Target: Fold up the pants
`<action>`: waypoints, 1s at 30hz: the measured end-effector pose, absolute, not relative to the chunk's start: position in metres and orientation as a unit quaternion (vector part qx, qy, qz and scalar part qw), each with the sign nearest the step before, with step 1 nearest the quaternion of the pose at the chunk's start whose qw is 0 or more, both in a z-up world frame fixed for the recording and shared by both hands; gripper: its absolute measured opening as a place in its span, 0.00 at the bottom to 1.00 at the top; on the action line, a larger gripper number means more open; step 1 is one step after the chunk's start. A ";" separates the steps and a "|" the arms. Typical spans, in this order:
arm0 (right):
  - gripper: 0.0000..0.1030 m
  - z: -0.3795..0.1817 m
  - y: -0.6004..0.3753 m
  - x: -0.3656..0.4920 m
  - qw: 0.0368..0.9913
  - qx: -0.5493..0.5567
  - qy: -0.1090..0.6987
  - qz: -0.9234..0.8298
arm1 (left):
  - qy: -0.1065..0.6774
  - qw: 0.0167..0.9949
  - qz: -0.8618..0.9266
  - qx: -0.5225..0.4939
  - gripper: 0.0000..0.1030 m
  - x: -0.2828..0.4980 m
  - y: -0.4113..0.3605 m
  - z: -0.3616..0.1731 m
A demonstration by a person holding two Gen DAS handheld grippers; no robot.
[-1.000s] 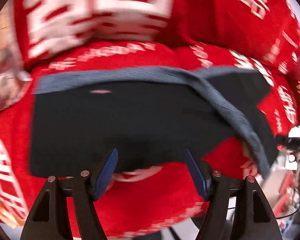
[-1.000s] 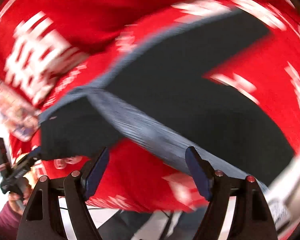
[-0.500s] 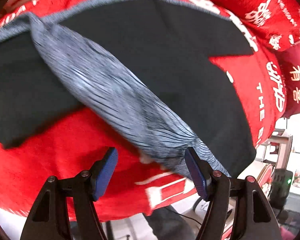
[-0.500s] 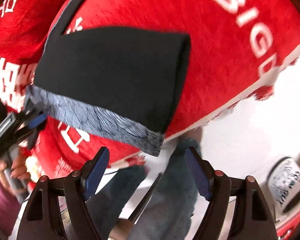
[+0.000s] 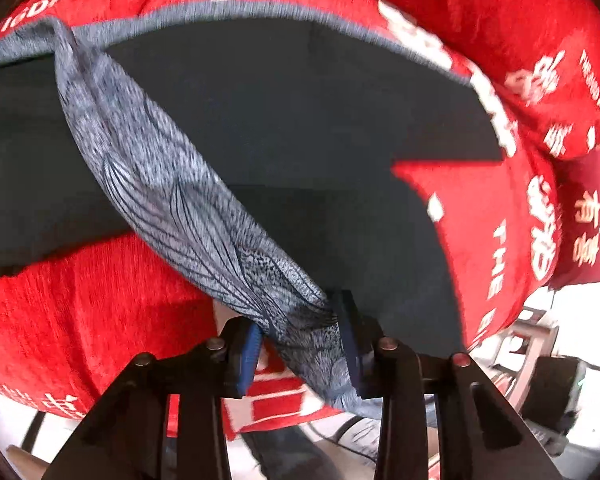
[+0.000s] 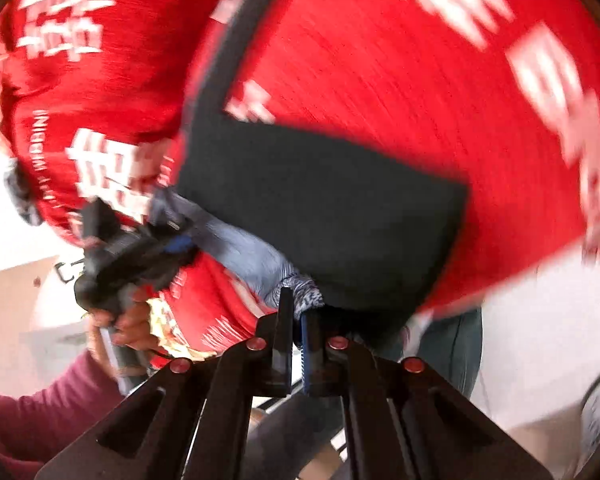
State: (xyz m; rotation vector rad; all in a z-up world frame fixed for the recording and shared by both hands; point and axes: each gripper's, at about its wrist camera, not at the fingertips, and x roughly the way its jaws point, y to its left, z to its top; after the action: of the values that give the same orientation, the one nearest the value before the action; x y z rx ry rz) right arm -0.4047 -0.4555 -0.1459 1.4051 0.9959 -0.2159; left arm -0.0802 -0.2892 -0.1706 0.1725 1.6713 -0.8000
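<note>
A red blanket [image 5: 100, 320] with white lettering covers the surface, its near edge hanging over pale floor. The dark pants [image 5: 300, 140] lie spread on it, one leg's straight hem toward the right. Their grey patterned waistband [image 5: 172, 200] runs diagonally to the near edge. The left gripper [image 5: 300, 344] pinches one waistband end; the right gripper [image 6: 296, 328], pressed nearly together, clamps the other end.

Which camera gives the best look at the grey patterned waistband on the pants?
The left wrist view: the waistband runs sharp and long across the frame, its leaf pattern clear, into the left tool. The right wrist view shows only a short, blurred stretch pinched by the right tool.
</note>
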 end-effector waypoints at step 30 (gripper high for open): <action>0.68 -0.102 -0.689 -0.288 0.714 0.477 0.451 -0.244 | 0.605 0.720 -0.246 0.234 0.64 -0.027 -0.343 -0.170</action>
State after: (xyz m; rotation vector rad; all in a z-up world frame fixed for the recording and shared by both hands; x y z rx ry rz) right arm -0.2879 -0.6891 -0.1023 1.0569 0.9983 -0.5412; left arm -0.0275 -0.3432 -0.1698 0.5173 1.3380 -0.5443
